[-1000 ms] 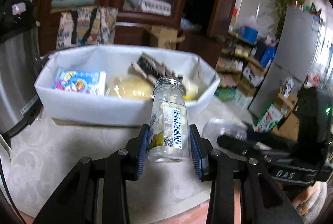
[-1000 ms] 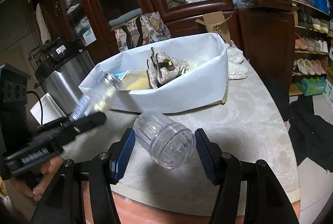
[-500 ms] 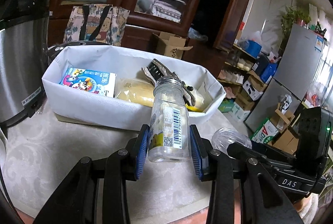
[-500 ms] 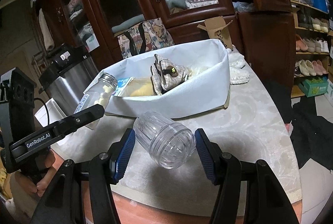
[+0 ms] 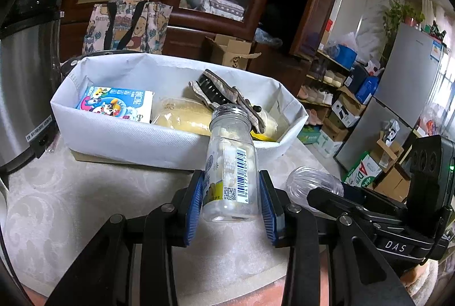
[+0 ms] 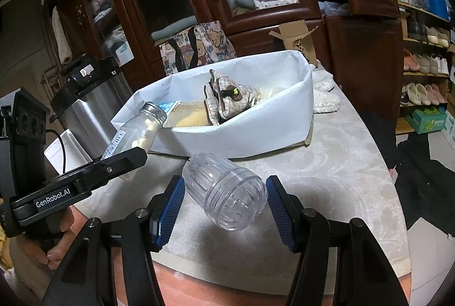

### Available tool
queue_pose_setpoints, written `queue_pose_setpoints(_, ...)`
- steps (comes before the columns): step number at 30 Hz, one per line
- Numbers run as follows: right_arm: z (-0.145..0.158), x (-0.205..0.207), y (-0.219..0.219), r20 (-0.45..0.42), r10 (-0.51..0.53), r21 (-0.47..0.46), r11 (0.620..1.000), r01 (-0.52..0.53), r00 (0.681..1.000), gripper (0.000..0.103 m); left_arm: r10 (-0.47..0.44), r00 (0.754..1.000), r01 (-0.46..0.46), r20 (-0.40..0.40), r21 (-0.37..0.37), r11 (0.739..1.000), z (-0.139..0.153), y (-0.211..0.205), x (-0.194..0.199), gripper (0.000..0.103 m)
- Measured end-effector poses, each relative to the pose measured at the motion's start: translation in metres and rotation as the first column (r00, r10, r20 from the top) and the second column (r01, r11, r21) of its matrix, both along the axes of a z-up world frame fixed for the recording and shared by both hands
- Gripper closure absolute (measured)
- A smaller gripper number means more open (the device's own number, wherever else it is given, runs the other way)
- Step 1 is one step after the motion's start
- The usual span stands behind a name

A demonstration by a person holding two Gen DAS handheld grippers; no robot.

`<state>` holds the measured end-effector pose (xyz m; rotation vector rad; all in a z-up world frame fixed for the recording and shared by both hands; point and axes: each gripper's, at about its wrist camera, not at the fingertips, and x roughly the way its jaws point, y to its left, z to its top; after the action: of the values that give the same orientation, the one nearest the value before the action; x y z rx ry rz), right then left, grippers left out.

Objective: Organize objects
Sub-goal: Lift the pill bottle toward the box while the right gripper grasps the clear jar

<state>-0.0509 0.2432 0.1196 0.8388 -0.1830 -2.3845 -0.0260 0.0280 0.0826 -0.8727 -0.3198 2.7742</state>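
Bottle (image 5: 230, 166) clamped between left gripper (image 5: 231, 201) pads; clear cap (image 6: 224, 191) pinched in right gripper (image 6: 224, 205).

The pot (image 5: 20, 84) at the left is cut off by the edge of the left wrist view, and its label print is too small to read. In the bin (image 5: 136, 135), the yellow pack (image 5: 182, 115) is partly hidden under the cloth (image 5: 227, 95) and behind the bottle (image 5: 230, 164). The right claw (image 5: 321, 192) covers most of the clear cap (image 5: 310, 183) there. In the right wrist view, the left claw's finger (image 6: 119, 164) hides the bottle's base, and the hand (image 6: 57, 237) holding that tool runs off the left edge. The carton (image 6: 170, 107) shows only a sliver behind the bottle's neck. The bottle's small print is unreadable.
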Motion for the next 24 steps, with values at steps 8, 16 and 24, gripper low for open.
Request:
queue_pose_setpoints(8, -0.0017, -0.0008, -0.0015, 0.005, -0.001, 0.01, 1.0, 0.001, 1.0, 0.045, -0.001, 1.0, 0.001, 0.013, -0.003, 1.0, -0.0017, 0.0011, -0.0005, 0.065)
queue_pose_setpoints(16, -0.0043, -0.0016, -0.0042, 0.012, 0.003, 0.034, 0.999, -0.004, 1.0, 0.045, -0.002, 1.0, 0.002, 0.027, -0.017, 1.0, -0.005, 0.0036, -0.0017, 0.065)
queue_pose_setpoints(24, -0.0048, -0.0021, -0.0037, 0.018, -0.002, 0.042, 0.999, 0.001, 1.0, 0.045, 0.001, 1.0, -0.001, 0.022, -0.03, 1.0, -0.0053, 0.0058, -0.0007, 0.065)
